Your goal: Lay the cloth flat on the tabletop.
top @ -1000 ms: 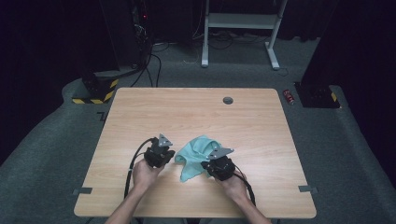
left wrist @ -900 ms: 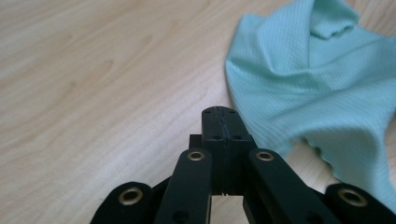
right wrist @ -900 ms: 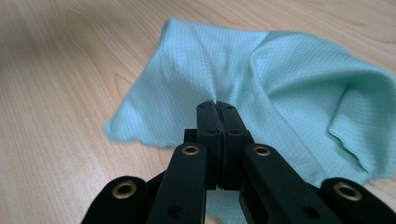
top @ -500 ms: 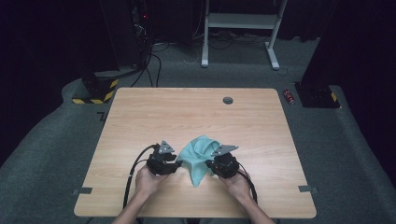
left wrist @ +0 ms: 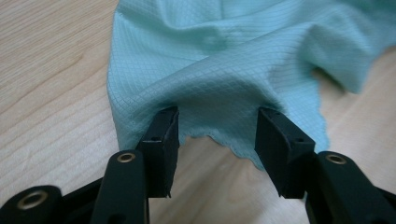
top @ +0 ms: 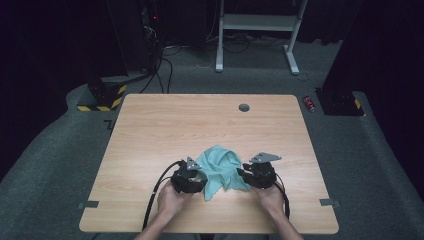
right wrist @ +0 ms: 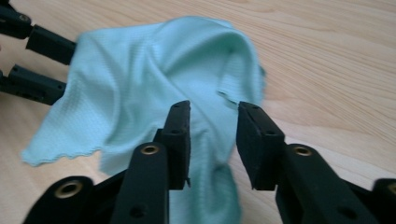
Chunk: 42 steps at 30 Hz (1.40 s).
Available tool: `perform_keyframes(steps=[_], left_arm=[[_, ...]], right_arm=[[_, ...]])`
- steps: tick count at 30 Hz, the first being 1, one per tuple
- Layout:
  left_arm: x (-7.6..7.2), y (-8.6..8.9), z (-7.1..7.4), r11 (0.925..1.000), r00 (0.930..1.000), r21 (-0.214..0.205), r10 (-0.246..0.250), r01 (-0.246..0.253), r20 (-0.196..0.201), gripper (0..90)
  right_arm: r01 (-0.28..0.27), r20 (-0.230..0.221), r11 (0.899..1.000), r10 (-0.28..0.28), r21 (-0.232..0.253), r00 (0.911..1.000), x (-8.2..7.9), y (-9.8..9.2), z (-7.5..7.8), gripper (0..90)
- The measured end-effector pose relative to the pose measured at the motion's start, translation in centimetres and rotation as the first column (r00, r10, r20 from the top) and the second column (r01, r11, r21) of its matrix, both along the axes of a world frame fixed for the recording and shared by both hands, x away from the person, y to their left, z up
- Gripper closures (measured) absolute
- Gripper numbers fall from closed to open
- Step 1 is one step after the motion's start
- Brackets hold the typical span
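Observation:
A teal cloth [top: 222, 167] lies bunched on the wooden table [top: 200, 125], near its front edge. My left gripper [top: 199, 178] sits at the cloth's left side and my right gripper [top: 243, 175] at its right. In the left gripper view the jaws [left wrist: 217, 121] have just been opening and stand apart, the cloth's wavy hem [left wrist: 224, 56] loose between them. In the right gripper view the jaws [right wrist: 215, 109] have also just been opening, and a fold of the cloth [right wrist: 140, 79] runs between them unpressed. That view also shows the left gripper [right wrist: 69, 69] at the cloth's far side.
A round grommet [top: 244, 107] sits in the far middle of the table. Grey tape tabs [top: 87, 204] mark the front corners. Cables trail from both grippers toward the front edge. On the floor beyond stand a white frame [top: 255, 30] and a red can [top: 310, 103].
Both grippers have opened and let go of the cloth, which now lies slack between them. Both hands have shifted rightward, the left one also nearer the front edge.

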<state>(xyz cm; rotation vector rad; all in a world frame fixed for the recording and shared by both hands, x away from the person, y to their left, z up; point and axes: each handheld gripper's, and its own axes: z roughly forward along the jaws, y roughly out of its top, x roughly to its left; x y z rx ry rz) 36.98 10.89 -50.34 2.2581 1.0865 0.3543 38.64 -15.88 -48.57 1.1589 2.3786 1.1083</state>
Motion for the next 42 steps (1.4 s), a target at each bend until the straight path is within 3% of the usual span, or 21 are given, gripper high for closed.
perform_keyframes(steps=[4, 8, 12, 14, 20, 25, 30, 34, 37, 42], left_arm=[[0.3, -0.6, -0.3, 0.9997, 0.9999, 0.023, 0.012, -0.013, 0.011, 49.9], [0.2, -0.7, -0.2, 0.9994, 0.9997, 0.028, -0.022, 0.022, 0.012, 59.6], [0.0, -0.7, -0.1, 0.9969, 0.9975, 0.036, -0.071, 0.071, 0.0, 75.4], [-0.1, -0.3, 0.1, 0.9945, 0.9954, 0.045, -0.094, 0.095, -0.018, 85.4], [-0.8, 0.9, 0.4, 0.989, 0.9892, 0.05, -0.137, 0.139, -0.053, 89.5], [-1.0, 2.3, 0.7, 0.9898, 0.9875, 0.033, -0.136, 0.139, -0.08, 89.8], [-1.2, 4.1, 1.1, 0.9942, 0.9918, 0.031, -0.1, 0.103, -0.079, 89.3], [-1.3, 5.1, 1.3, 0.9981, 0.9956, -0.004, -0.061, 0.061, -0.071, 84.3], [-1.6, 4.9, 1.4, 0.998, 0.9964, -0.036, -0.053, 0.051, -0.066, 73.2], [-1.7, 3.5, 0.7, 0.9992, 0.9987, 0.011, -0.039, 0.039, -0.034, 58.7]], right_arm=[[0.005, -0.029, 0.998, -0.007, -0.066, 0.9995, 0.4, 0.4, -1.1, 63.3], [-0.022, -0.044, 0.991, 0.016, -0.133, 0.9989, 0.2, 0.9, -2.1, 68.3], [-0.049, -0.04, 0.988, 0.044, -0.15, 0.9982, -0.3, 1.0, -2.5, 83.7], [-0.073, -0.038, 0.983, 0.068, -0.166, 0.997, -0.7, 1.1, -2.4, 86.5], [-0.132, -0.033, 0.979, 0.128, -0.158, 0.9912, -2.6, 1.1, -2.3, 86.3], [-0.137, -0.045, 0.983, 0.133, -0.121, 0.9902, -3.3, 0.8, -2.3, 81.5], [-0.087, -0.013, 0.994, 0.087, -0.069, 0.9961, -2.8, 0.0, -1.3, 74.9], [-0.026, -0.02, 0.997, 0.025, -0.079, 0.9995, -1.6, 0.2, -1.3, 68.7], [0.001, -0.041, 0.996, -0.005, -0.093, 0.9992, -0.6, 0.7, -1.7, 66.8], [-0.01, -0.054, 0.988, 0.001, -0.154, 0.9985, 0.3, 1.9, -2.3, 72.1]])
